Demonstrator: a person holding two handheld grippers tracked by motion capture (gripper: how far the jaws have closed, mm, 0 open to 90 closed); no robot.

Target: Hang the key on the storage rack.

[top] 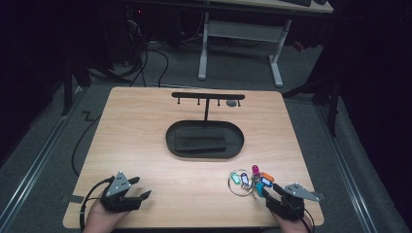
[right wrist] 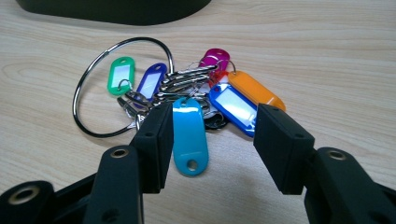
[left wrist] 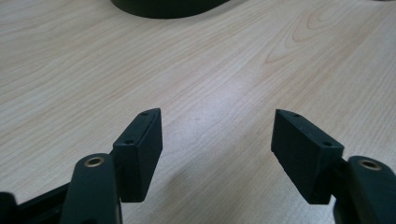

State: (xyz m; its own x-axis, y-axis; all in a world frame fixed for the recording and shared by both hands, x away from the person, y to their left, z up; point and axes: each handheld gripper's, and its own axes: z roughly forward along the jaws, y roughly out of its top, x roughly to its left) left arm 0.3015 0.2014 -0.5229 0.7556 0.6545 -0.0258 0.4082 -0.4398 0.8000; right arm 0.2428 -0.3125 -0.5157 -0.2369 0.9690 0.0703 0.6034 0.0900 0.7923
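Cyan tag (right wrist: 188, 140) points lengthwise toward right gripper (right wrist: 212, 140) (jaws apart).

In the left gripper view, the dark oval tray (left wrist: 168, 7) is running off the top edge, only its near rim showing. In the right gripper view, the same tray is being cut off at the upper left, and the left jaw is covering part of the turquoise tag (right wrist: 188, 137) and the keys behind it. In the high view, the small object (top: 232, 103) hanging at the right end of the black rack (top: 208, 96) is appearing too small to identify.
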